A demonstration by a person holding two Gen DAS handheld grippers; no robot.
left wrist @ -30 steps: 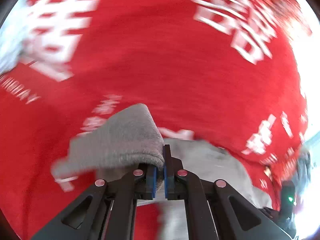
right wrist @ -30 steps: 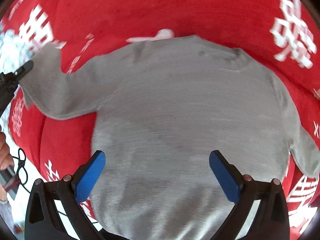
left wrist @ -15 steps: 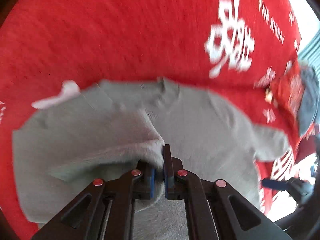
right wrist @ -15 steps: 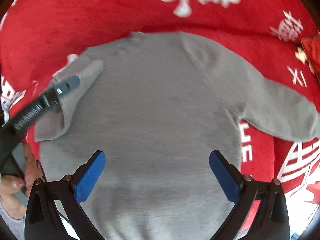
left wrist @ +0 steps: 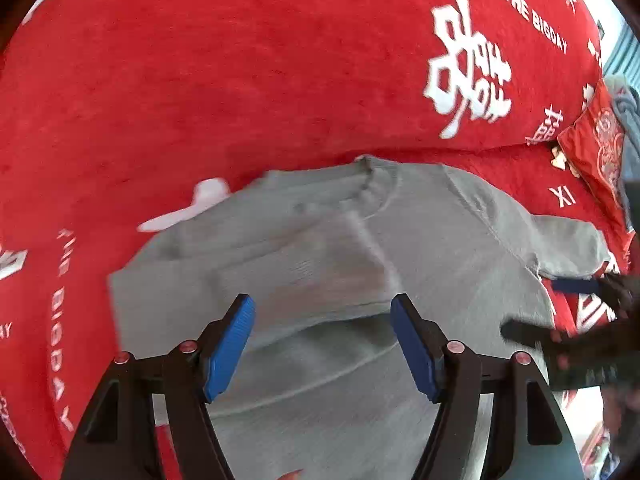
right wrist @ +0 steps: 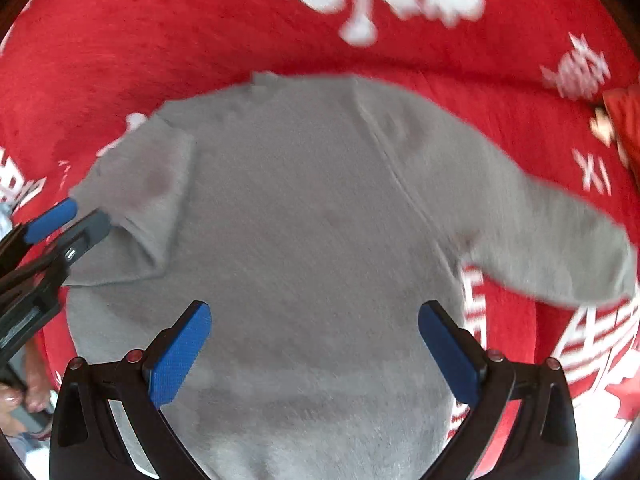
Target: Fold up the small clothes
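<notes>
While the left gripper (left wrist: 322,340) is hanging over the grey sweater (right wrist: 312,248), we are seeing its jaws standing wide, having just been opening; nothing is pinched between the blue pads (left wrist: 228,352), only knit lying below them. We are seeing the sweater lying flat on the red blanket (left wrist: 200,80) with white lettering, collar at the far side, hem towards us. Its left sleeve (right wrist: 148,200) is lying folded in over the chest, cuff end pointing near; in the left wrist view that folded sleeve is sitting just beyond the pads. The right sleeve (right wrist: 560,240) is lying stretched out to the right, on the blanket, unfolded.

We are reading the right gripper (right wrist: 316,352) as wide open too, hovering over the lower middle of the sweater body, pads clear of the fabric as far as we can tell. From the left wrist view it is showing up blurred at the right edge, near the right sleeve's cuff.

A red cushion (left wrist: 596,152) is sitting far right on the blanket. A person's fingers (right wrist: 16,400) are showing at the near-left edge of the right wrist view.
</notes>
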